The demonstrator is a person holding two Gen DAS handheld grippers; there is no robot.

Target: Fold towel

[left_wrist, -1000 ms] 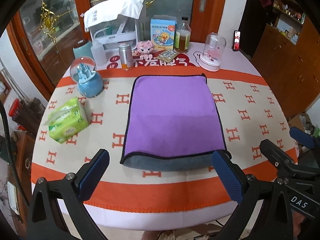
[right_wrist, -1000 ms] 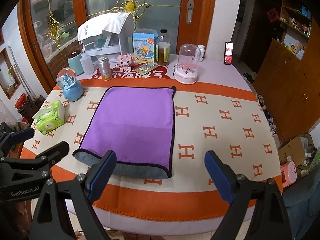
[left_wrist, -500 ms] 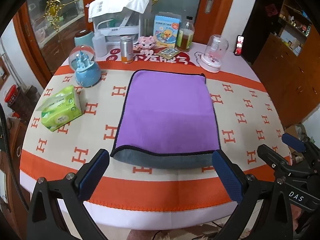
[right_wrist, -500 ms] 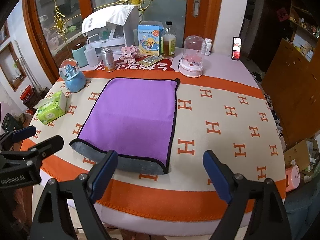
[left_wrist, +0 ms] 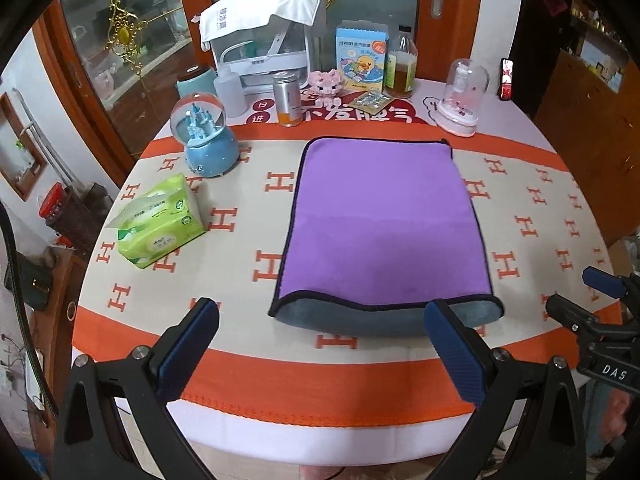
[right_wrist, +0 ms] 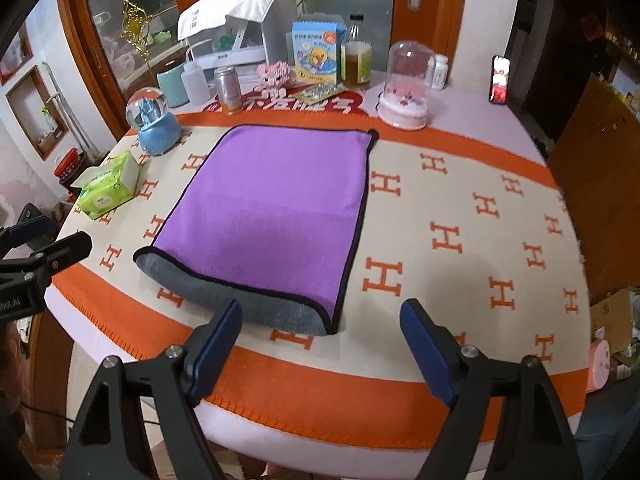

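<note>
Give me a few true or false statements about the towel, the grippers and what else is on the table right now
1. The purple towel lies folded, grey underside showing at its near edge. True.
2. The left gripper is clamped on the towel. False: its jaws stand wide open, holding nothing.
3. The right gripper is open too. True.
4. The green tissue pack sits on the towel. False: it lies apart, to the towel's left.
5. The blue snow globe stands beyond the tissue pack. True.
</note>
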